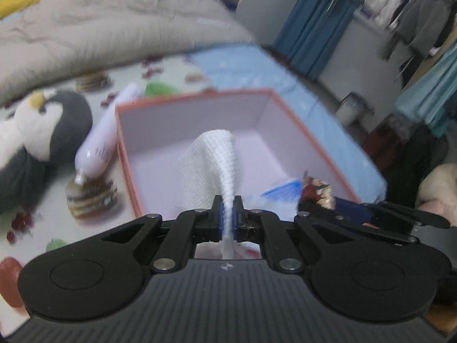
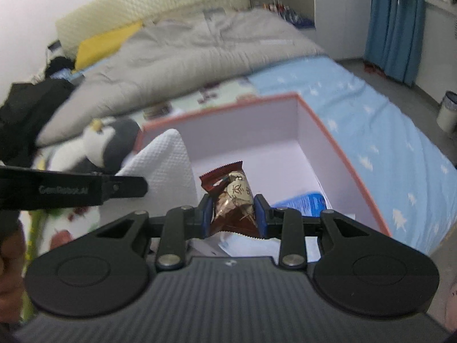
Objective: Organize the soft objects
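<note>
Left wrist view: my left gripper pinches a white waffle cloth, held over the open pink box on the bed; penguin plush and lilac tube lie left of it.

Right wrist view: my right gripper clamps a brown snack packet above the same box; a blue pack lies inside.

On the black arm of your left claw, seen from the right wrist, you can read a grey brand mark, roughly "GenRobot.AI", though blur softens it. The brown snack packet in your right claw carries printed characters too blurred to read. The lilac tube bears small illegible print.
</note>
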### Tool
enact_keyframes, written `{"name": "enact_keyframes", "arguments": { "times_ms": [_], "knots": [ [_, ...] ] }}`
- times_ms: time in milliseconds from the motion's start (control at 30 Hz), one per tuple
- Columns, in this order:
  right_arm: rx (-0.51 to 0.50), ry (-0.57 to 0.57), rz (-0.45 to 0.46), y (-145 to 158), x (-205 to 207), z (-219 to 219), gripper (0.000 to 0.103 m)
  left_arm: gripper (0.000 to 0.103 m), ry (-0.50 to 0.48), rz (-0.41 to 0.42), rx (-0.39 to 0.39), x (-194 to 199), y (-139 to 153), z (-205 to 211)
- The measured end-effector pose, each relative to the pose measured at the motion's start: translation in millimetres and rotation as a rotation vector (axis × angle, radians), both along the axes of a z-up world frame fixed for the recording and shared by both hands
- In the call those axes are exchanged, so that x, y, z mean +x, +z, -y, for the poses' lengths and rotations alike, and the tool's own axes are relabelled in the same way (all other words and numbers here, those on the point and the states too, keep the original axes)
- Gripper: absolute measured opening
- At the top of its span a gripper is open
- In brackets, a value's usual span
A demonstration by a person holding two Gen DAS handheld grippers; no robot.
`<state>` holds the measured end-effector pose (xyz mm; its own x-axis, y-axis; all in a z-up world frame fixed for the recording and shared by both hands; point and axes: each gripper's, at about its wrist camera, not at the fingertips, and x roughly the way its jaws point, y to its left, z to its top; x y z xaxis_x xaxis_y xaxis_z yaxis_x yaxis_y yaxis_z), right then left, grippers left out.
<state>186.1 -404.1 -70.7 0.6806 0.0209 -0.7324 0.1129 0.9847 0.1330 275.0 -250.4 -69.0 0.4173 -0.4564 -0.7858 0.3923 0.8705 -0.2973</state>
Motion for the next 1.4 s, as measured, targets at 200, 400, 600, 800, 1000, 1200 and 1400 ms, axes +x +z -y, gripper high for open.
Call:
{"name": "enact_keyframes", "arguments": {
  "times_ms": [200, 400, 600, 800, 1000, 1200, 1400],
  "knots": [
    [0.023, -0.024, -0.066, -37.5, 0.4, 8.8, 0.036, 0.008, -0.001, -0.065, 0.045, 7.6, -39.4, -0.5],
    [0.054, -0.04, -0.085, -45.2, -2.3, 16.3, 0.046, 0.019, 0.008, -0.057, 0.087, 2.8, -44.1, 1.8],
    [0.064, -0.062, -0.035, -30.6, -9.6, 24.6, 0.072, 0.071, 0.032, 0.005, 0.119, -5.1, -20.4, 1.1],
    [0.04, -0.058, 0.054, 5.7, -27.1, 27.7, 0.072, 0.085, 0.042, 0.087, 0.09, -22.0, 24.9, -10.7],
    [0.052, -0.059, 0.171, 53.4, -55.0, 30.0, 0.072, 0.098, 0.064, 0.199, 0.053, -53.0, 86.1, -29.7],
    [0.031, -0.055, 0.258, 87.8, -89.1, 23.2, 0.072, 0.101, 0.081, 0.298, 0.065, -96.8, 128.9, -41.7],
    [0.035, -0.064, 0.27, 94.7, -120.4, 17.4, 0.072, 0.101, 0.08, 0.338, 0.05, -137.0, 147.2, -54.0]
  ]
}}
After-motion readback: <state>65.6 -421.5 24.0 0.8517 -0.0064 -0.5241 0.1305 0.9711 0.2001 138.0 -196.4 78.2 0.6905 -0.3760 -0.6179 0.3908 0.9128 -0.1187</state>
